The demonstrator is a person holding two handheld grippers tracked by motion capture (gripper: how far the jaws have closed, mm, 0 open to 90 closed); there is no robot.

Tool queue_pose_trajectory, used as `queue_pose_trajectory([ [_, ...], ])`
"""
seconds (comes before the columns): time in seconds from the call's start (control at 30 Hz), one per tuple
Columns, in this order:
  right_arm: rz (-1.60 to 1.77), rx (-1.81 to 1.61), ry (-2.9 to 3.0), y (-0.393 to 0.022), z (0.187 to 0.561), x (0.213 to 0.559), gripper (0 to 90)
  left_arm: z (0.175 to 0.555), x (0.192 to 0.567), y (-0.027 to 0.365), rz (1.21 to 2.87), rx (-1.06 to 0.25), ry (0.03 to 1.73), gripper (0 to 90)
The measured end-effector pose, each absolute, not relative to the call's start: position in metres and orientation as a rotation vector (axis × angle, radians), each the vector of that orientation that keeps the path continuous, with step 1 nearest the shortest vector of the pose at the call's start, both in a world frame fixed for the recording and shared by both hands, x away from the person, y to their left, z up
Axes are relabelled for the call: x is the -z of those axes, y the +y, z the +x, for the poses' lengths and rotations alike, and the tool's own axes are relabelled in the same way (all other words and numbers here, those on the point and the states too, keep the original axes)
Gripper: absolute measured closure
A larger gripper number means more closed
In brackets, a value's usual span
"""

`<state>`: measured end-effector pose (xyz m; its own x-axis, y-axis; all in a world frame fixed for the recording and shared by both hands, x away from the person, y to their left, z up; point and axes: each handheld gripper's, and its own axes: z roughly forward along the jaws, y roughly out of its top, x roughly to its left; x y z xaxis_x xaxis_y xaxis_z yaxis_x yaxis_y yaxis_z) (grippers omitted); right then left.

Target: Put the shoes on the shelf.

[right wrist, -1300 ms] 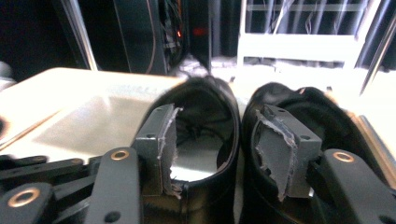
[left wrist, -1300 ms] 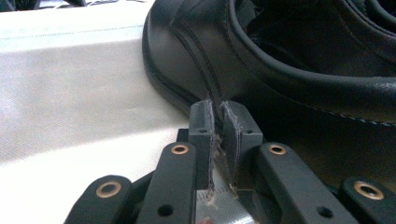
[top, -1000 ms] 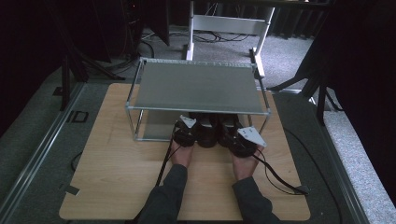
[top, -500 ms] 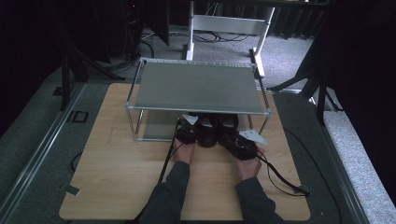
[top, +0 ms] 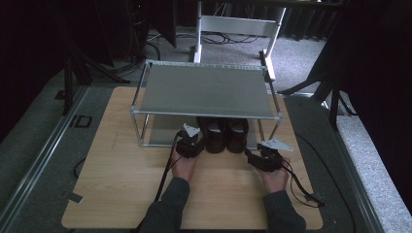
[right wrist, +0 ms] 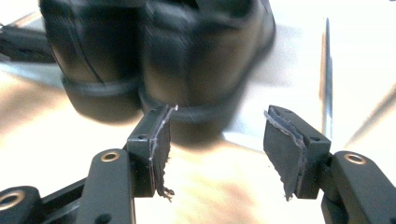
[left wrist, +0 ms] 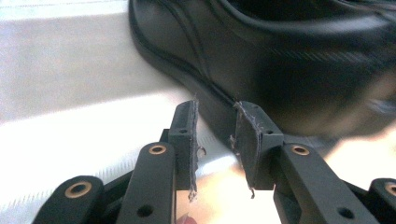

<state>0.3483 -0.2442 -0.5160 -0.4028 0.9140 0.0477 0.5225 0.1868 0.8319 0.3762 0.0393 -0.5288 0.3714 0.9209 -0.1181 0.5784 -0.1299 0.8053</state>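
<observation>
— Under the metal rack (top: pixel 206 92), on its lower shelf (top: pixel 160 137), what stands there?

— Two black shoes (top: pixel 226 135), side by side and touching, heels toward the near edge of the wooden table (top: pixel 121 179).

— And the left gripper (top: pixel 190 144)?

— Just left of the left shoe (left wrist: pixel 261 60), at its heel. Its jaws have just been opening; a narrow gap shows between the pads, with nothing in it, the shoe's sole just beyond the tips.

— The right gripper (top: pixel 256 158)?

— Near and to the right of the shoes, apart from them. Its jaws have also been opening and stand wide, holding nothing; both heels lie ahead of them.
</observation>
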Motion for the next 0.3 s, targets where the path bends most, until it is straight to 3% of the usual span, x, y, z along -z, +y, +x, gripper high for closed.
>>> queue_pose_trajectory([
  [0.3, 1.385, -1.032, 2.114, -0.274, 0.342, 0.531, 40.0, 0.334, 0.536, 0.074, 1.905, -0.491, 1.277, 63.1],
])
